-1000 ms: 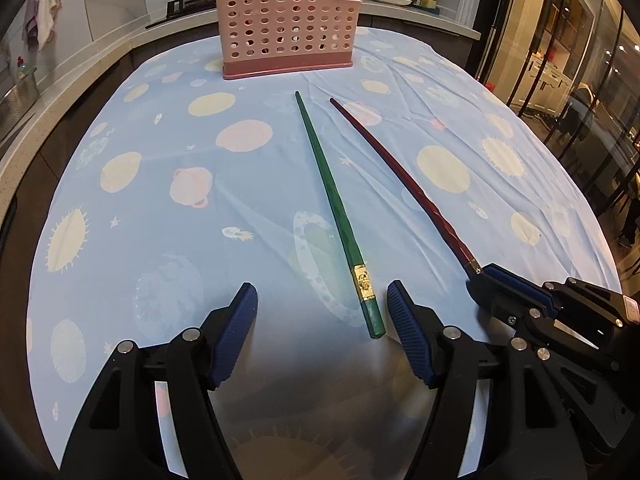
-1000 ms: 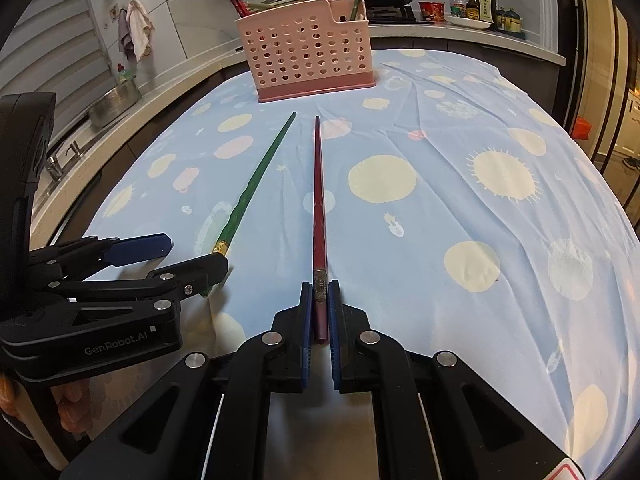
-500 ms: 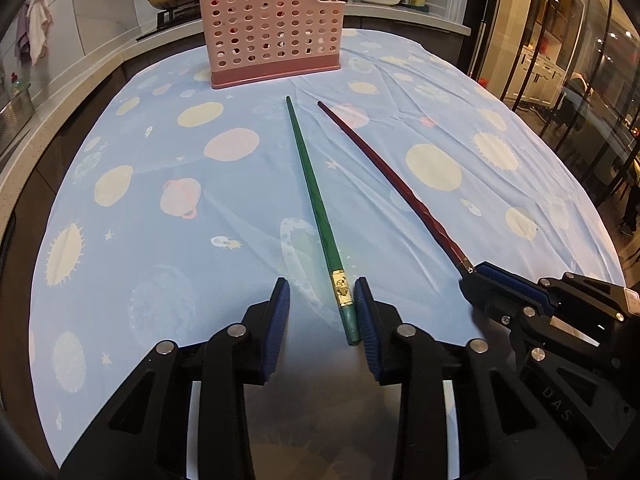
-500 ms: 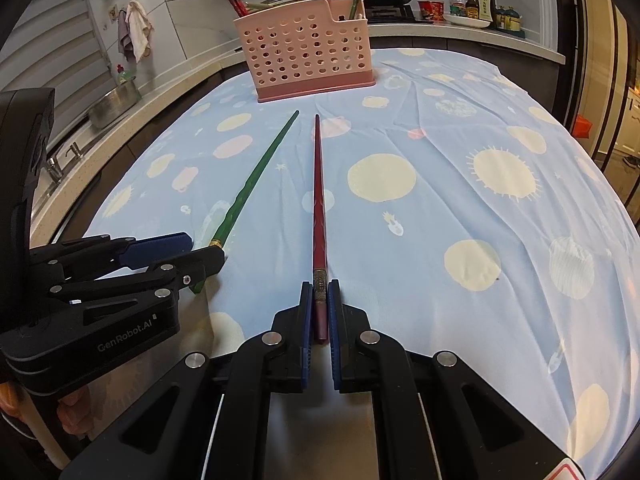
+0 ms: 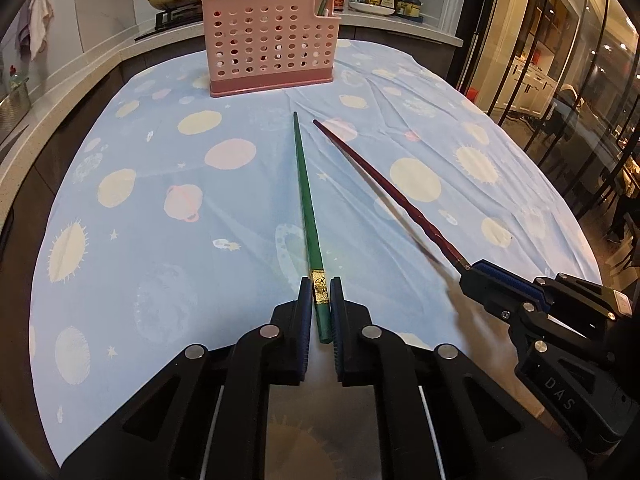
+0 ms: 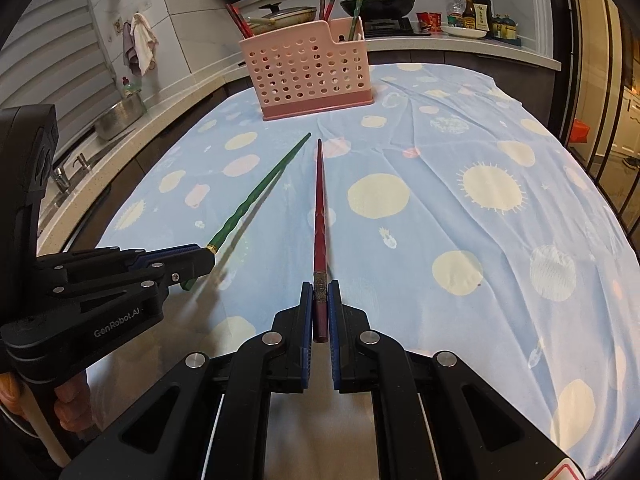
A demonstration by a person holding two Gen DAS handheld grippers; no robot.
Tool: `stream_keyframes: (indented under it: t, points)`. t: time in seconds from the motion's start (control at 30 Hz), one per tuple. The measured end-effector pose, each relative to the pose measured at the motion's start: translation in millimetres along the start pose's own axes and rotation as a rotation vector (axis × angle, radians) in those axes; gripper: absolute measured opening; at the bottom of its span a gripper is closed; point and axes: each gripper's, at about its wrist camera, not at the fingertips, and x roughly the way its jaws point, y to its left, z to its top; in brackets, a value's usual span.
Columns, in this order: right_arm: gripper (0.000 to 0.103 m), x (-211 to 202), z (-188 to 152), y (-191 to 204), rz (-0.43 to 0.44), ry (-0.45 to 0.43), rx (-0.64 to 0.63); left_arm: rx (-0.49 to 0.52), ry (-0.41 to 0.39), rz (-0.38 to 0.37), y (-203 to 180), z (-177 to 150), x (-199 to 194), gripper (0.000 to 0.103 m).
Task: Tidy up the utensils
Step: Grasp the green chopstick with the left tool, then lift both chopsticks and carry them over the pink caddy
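1. Left gripper [image 5: 321, 307]: fingers had just been closing and clamped the green chopstick [image 5: 306, 204] at its gold-banded butt.
2. Right gripper [image 6: 320, 309]: fingers were clamped on the dark red chopstick [image 6: 319, 204].
3. Both chopsticks: tapered, tips pointing toward the pink perforated holder [image 6: 306, 68] on the cloth-covered counter [image 6: 460, 208].

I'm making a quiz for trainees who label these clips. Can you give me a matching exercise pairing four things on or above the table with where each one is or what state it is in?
Column 1
1. green chopstick
2. dark red chopstick
3. pink perforated holder
4. blue tablecloth

Column 2
A. stands upright at the far end of the table, with chopsticks in it
B. gripped at its thick end by the right gripper
C. printed with suns and planets
D. gripped at its thick end by the left gripper, whose jaws have just been closing on it

Pairs: 1-D, 2-B, 3-A, 4-C
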Motion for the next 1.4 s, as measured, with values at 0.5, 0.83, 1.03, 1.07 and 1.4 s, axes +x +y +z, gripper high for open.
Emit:
stream_keyframes:
  t: [0.5,0.83,1.03,1.07,1.4]
  points:
    - [0.007,-62,56,0,0.053,-0.190,0.004,0.010,-0.222,0.009,9,45,-71,0.006]
    - [0.007,-69,72,1,0.039,-0.236,-0.004,-0.011,-0.203,-0.014,16,49,-62,0.006]
    - [0.007,-59,55,-1,0.044,-0.193,0.016,-0.021,-0.051,-0.033,6,17,-9,0.035]
    - [0.007,-59,55,-2,0.045,-0.190,0.018,-0.020,-0.030,-0.038,5,13,-3,0.035]
    - [0.007,-62,54,-3,0.050,-0.190,0.023,-0.010,0.040,-0.041,-1,-3,23,0.009]
